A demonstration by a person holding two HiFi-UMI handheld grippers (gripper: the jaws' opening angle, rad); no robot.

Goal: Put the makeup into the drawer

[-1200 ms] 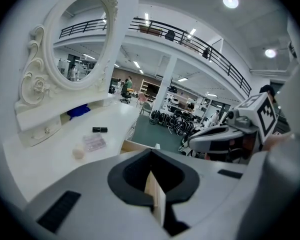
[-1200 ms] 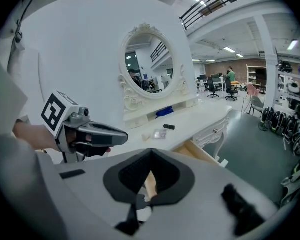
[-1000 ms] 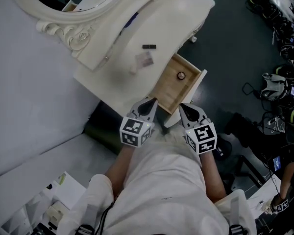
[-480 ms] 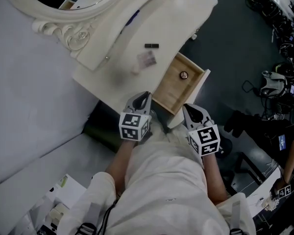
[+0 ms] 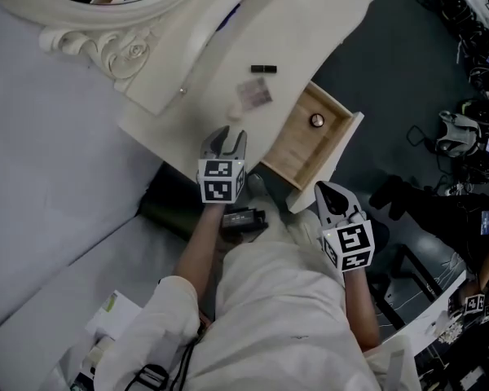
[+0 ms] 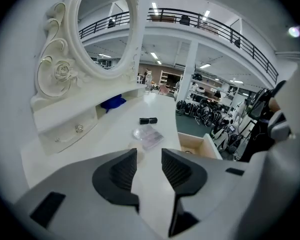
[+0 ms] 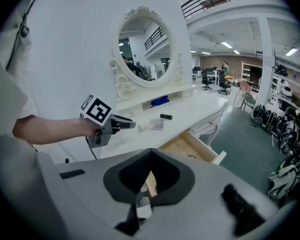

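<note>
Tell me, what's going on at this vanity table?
A person at a white dressing table holds a two-jaw gripper in each hand. The left gripper is out over the tabletop. Its jaws have just been opening, with nothing between them, and it points toward the makeup there: a small pale piece, a clear compact and a black tube. The right gripper is shut, held by the open drawer, where one small round item lies.

Your left gripper (image 5: 226,142) is out ahead on a bare, outstretched forearm (image 5: 197,247). It's angled downward, and its jaws have just been opening to a narrow gap with nothing between them. Your right gripper (image 5: 332,195) hangs close to your body, also tilted down, jaws pressed together and empty.
</note>
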